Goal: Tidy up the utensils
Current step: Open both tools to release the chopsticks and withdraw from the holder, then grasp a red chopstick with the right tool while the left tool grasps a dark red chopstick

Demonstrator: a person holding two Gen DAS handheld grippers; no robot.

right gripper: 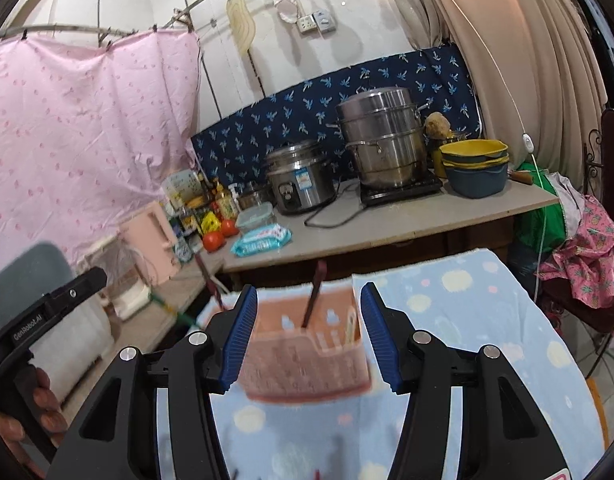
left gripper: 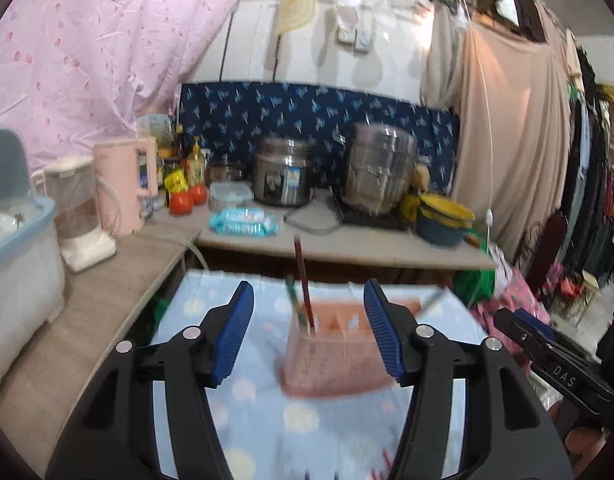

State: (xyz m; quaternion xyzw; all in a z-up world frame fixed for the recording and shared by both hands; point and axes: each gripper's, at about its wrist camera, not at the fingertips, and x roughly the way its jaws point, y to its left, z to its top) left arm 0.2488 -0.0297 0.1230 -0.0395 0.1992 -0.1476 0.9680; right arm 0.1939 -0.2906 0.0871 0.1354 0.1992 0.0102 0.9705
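Note:
A pink slotted utensil holder (left gripper: 331, 360) stands on a light blue dotted cloth (left gripper: 267, 420). A dark red chopstick (left gripper: 305, 280) and a green utensil (left gripper: 295, 300) stand in its left compartment. My left gripper (left gripper: 309, 336) is open and empty, with the holder between and beyond its jaws. In the right wrist view the holder (right gripper: 307, 364) is blurred, with a dark red utensil (right gripper: 313, 300) upright in it. My right gripper (right gripper: 309, 336) is open and empty just before the holder. The other gripper shows at each view's edge (right gripper: 47, 320).
A counter (right gripper: 407, 220) behind holds a rice cooker (right gripper: 301, 180), a steel steamer pot (right gripper: 383, 140) on a hotplate, stacked yellow and blue bowls (right gripper: 475, 168), wet wipes (right gripper: 261, 242), tomatoes, bottles and a pink kettle (left gripper: 125, 184). A dish bin (left gripper: 15, 260) stands at left. Clothes hang at right.

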